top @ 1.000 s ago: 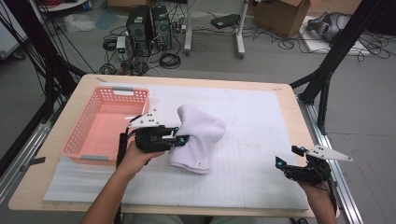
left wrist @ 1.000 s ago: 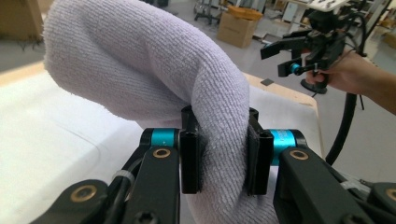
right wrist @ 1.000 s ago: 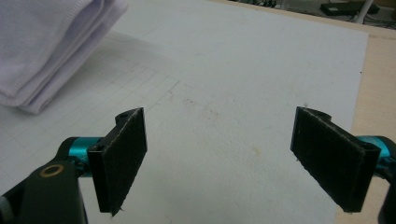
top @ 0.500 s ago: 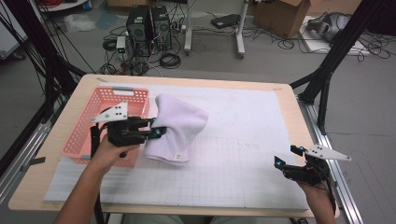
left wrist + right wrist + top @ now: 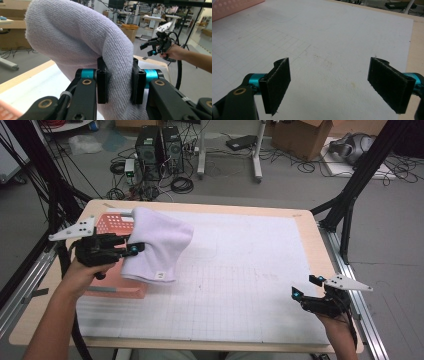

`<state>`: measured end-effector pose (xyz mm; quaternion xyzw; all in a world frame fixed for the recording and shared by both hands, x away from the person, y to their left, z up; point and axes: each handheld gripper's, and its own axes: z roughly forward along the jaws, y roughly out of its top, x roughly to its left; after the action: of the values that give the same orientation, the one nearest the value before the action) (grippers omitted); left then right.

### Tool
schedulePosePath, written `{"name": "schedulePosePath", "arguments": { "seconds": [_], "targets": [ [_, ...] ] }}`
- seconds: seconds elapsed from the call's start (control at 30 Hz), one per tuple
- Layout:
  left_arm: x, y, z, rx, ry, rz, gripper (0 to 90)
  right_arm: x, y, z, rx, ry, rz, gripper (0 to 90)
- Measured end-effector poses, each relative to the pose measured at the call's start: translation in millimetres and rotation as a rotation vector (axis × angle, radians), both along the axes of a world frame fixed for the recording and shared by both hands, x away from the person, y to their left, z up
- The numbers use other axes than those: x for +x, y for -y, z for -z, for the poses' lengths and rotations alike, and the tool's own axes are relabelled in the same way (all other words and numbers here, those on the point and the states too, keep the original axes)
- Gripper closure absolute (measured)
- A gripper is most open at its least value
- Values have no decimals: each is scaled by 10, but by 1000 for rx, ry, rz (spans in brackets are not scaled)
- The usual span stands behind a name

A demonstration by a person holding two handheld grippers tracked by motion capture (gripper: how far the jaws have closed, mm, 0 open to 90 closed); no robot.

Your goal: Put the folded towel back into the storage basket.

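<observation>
Left gripper (image 5: 131, 249) sat at the left of the high view, jaws clamped on a bunched fold of the white towel (image 5: 155, 245). The towel was off the table, draped from the jaws and hanging down, its lower edge with a small tag over the near right corner of the pink basket (image 5: 107, 222). The basket sat at the left end of the table (image 5: 310, 227), partly hidden behind the towel and the gripper. Whether the towel's hem touched the basket rim, couldn't tell.

In the left gripper view, both black pads (image 5: 102, 86) pressed into the towel (image 5: 75, 37) from either side, with the fabric squeezed narrow between them and ballooning out above into the upper left of the frame. Grip was firm, jaws partly closed on the cloth thickness.

Right gripper (image 5: 305, 292) was in the lower right of the high view, near the table's right edge, well apart from the towel. In the right gripper view, its jaws stood wide open with nothing between the pads (image 5: 275, 83), only the white gridded mat (image 5: 324, 37) below. A corner of the basket (image 5: 234, 7) showed at the upper left of that frame.

The right gripper (image 5: 156, 47) also showed far off at the right of the left gripper view, held in a hand (image 5: 175, 51).
</observation>
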<state>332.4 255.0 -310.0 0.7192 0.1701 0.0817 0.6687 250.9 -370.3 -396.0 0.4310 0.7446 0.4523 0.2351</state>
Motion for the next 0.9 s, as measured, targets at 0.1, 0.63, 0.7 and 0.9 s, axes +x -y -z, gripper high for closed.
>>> {"name": "schedulePosePath", "arguments": {
  "seconds": [0.1,0.63,0.7,0.9],
  "targets": [
    [21,-159,-27,-8,-5,-8,725,6,-24,28,-2,-11,-3,171],
    [100,-907,-102,-46,10,-58,725,40,-167,14,-23,-3,-31,171],
    [113,-936,-109,-48,8,-62,725,36,-175,10,-23,-5,-32,171],
    [219,-1042,-36,-21,-32,-62,725,66,-210,26,-49,-20,-42,171]
  ]
}}
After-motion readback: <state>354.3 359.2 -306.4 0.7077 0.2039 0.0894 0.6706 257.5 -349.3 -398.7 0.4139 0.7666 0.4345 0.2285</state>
